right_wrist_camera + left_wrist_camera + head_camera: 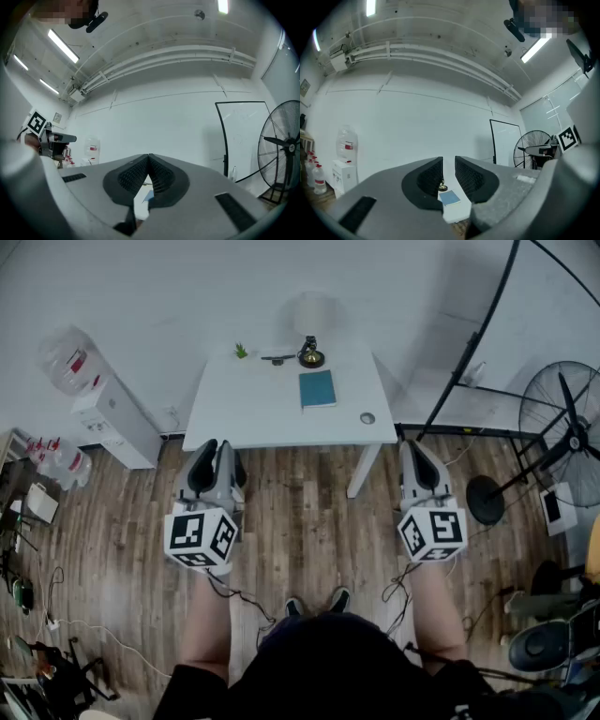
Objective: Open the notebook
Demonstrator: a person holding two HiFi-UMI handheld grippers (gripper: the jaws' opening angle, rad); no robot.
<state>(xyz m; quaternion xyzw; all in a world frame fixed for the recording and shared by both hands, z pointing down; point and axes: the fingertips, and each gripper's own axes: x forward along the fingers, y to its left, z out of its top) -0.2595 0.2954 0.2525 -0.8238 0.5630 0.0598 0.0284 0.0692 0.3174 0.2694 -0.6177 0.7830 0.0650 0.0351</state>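
A closed teal notebook [318, 388] lies flat on the white table [244, 404], right of its middle. Both grippers hang over the wooden floor, short of the table's near edge and well away from the notebook. My left gripper [216, 444] has its jaws a narrow gap apart with nothing between them; through that gap [448, 161] the notebook [450, 198] shows far off. My right gripper [413, 448] is shut and empty, its tips touching [148, 157]. A sliver of the notebook [148, 196] shows below them.
On the table's far edge stand a small brass and black ornament [311, 354], a dark pen-like thing [277, 358] and a tiny green plant [241, 351]; a small round thing [367, 418] lies near the front right corner. A water dispenser [112, 418] stands left, a floor fan [572, 432] right.
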